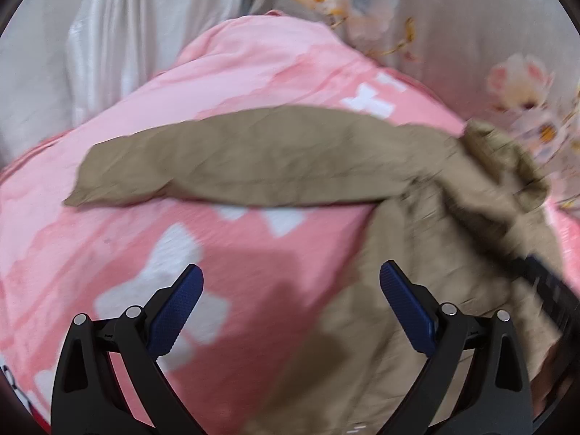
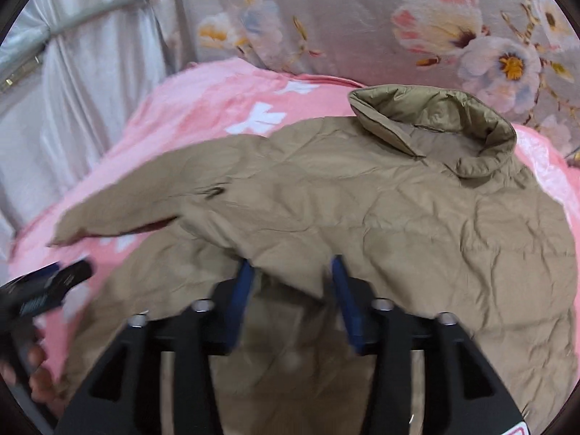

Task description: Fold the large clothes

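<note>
A tan quilted jacket [image 2: 398, 210] lies spread on a pink blanket [image 2: 203, 108], collar [image 2: 435, 123] at the far side. One sleeve [image 1: 235, 159] stretches out to the left across the blanket. My left gripper [image 1: 290, 290] is open and empty, hovering above the blanket beside the jacket's left side. My right gripper [image 2: 290, 275] has its blue pads [image 2: 344, 304] on either side of a folded edge of the jacket, with a gap between them. The left gripper also shows in the right wrist view [image 2: 54, 286], blurred, at the left edge.
The pink blanket [image 1: 127, 253] with white patterns covers a bed. A grey floral sheet [image 2: 362, 18] lies behind it. A shiny white curtain [image 1: 108, 36] and a metal rail [image 2: 90, 18] stand at the left.
</note>
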The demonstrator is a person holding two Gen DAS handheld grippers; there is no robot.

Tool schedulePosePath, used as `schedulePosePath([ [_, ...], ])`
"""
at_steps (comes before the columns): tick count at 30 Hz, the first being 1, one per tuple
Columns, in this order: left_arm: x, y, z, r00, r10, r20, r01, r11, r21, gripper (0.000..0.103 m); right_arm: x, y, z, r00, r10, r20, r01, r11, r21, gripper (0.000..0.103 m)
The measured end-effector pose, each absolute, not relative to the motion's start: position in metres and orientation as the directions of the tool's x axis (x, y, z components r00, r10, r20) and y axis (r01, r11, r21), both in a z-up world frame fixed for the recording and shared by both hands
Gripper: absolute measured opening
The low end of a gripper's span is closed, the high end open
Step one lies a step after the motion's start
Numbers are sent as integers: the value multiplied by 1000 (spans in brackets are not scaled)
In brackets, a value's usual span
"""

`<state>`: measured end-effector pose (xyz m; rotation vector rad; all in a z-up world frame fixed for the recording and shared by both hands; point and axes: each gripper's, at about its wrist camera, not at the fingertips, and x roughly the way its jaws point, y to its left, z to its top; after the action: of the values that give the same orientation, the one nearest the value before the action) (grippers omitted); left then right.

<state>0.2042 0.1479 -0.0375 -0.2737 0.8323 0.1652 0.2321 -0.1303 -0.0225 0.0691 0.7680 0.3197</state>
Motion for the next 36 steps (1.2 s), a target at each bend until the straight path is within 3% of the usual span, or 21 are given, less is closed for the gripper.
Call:
schedulePosePath([
  [4, 229, 123, -23, 650, -97, -754, -170, 948, -269, 96, 208, -177, -12, 716, 248, -652, -143, 967, 210, 54],
  [10, 274, 67, -24, 548, -325, -771, -41, 910, -413, 96, 200, -302, -23, 731, 69, -679, 205, 927, 315, 54],
  [16, 311, 31, -53, 444, -377, -813, -45, 897, -441, 93, 216, -402, -65, 722, 127, -680, 400, 726, 559, 54],
  [18, 318, 29, -58, 439, -350, -827, -70, 905, -420, 77, 224, -414, -76, 727, 147, -670, 419, 679, 603, 51],
  [20, 322, 24, -55, 453, -311, -836, -53, 926, -374, 49, 235, -419, -83, 730, 155, -666, 429, 654, 623, 39],
  [21, 321, 25, -53, 458, -298, -837, -47, 933, -358, 41, 240, -421, -85, 730, 159, -665, 432, 646, 629, 26],
  [23, 324, 22, -49, 475, -265, -839, -33, 948, -318, 9, 246, -423, -83, 736, 152, -660, 434, 643, 631, 9],
  [25, 326, 20, -35, 515, -258, -817, 2, 954, -300, 5, 246, -429, -68, 774, 113, -623, 405, 668, 625, 3],
  [29, 317, 21, 0, 645, -204, -736, 44, 972, -231, 3, 231, -412, -26, 851, 25, -525, 319, 770, 553, 2],
  [31, 315, 16, 3, 683, -157, -714, 49, 984, -169, 3, 237, -403, -28, 827, -23, -561, 335, 822, 461, 2],
  [33, 321, 7, -17, 656, -112, -746, 59, 993, -97, 3, 250, -401, -47, 764, -57, -643, 384, 841, 382, 1],
  [36, 331, -5, -56, 607, -43, -793, 56, 998, -11, 3, 259, -405, -77, 706, -33, -708, 418, 825, 379, 1],
])
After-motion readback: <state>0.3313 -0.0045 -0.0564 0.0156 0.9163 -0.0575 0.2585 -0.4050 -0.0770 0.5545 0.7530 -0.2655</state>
